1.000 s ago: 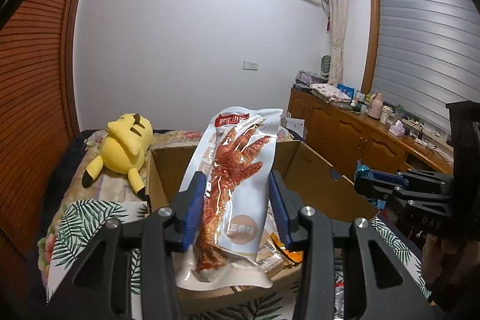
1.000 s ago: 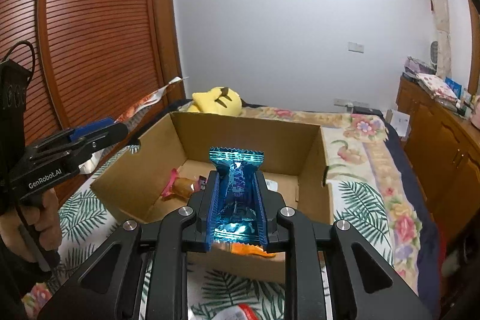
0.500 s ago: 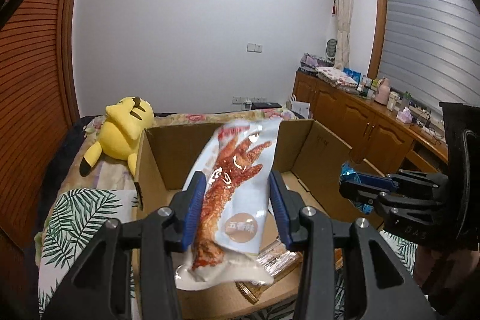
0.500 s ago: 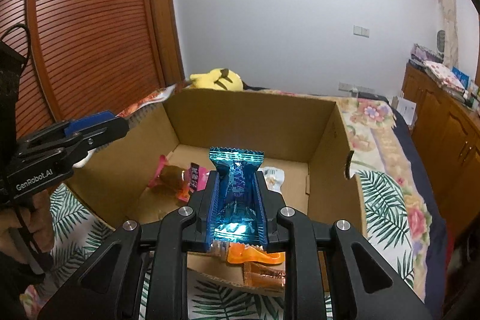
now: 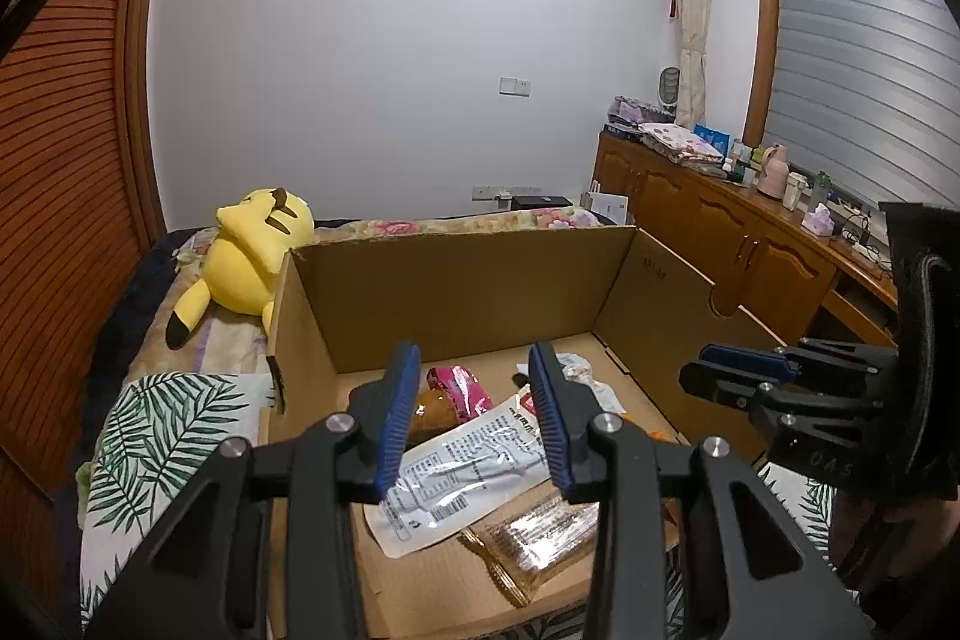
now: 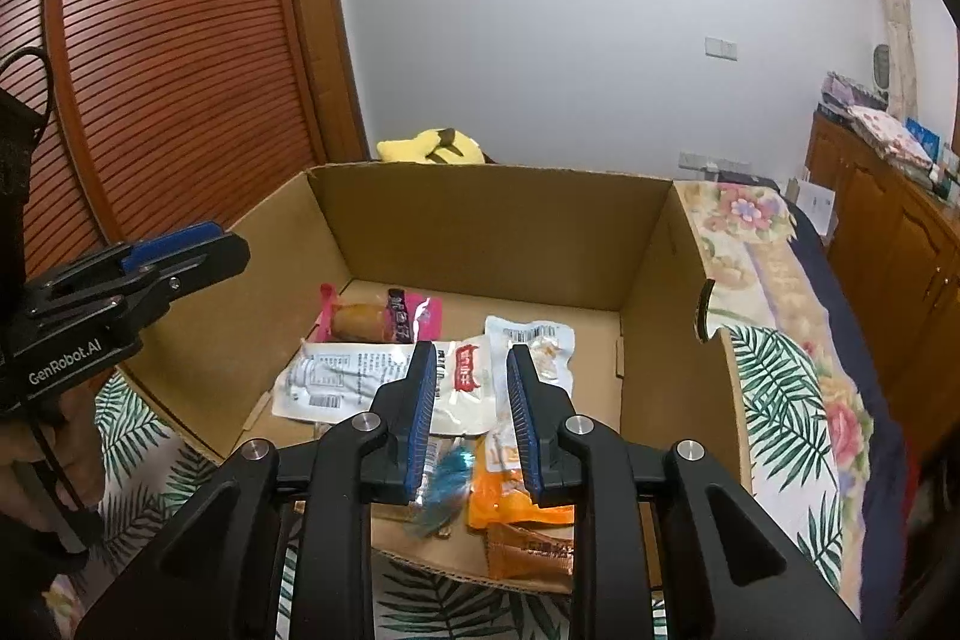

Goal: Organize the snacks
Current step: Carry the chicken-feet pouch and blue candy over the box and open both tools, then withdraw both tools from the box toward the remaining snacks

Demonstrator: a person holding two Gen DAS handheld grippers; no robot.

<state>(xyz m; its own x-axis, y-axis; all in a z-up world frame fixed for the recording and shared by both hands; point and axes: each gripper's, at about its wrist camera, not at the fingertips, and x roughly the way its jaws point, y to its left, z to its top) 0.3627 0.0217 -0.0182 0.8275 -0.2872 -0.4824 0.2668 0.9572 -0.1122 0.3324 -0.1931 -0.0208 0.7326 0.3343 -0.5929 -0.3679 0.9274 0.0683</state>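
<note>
1. White pouch [image 5: 462,466] lies flat on the floor of the cardboard box [image 5: 480,280], printed back up, partly over a clear packet; likely dropped there to fill the box
2. Long axis runs diagonally, red label end toward the far right corner
3. Blue wrapper [image 6: 447,478] is blurred by the near wall, beside an orange packet [image 6: 510,472]; its axis is unclear
4. Left claw [image 5: 473,351] hangs over the pouch, jaws closing on nothing
5. Right claw [image 6: 471,347] is slightly spread and pinches nothing
6. The box sits on a bed [image 6: 780,280]
</note>
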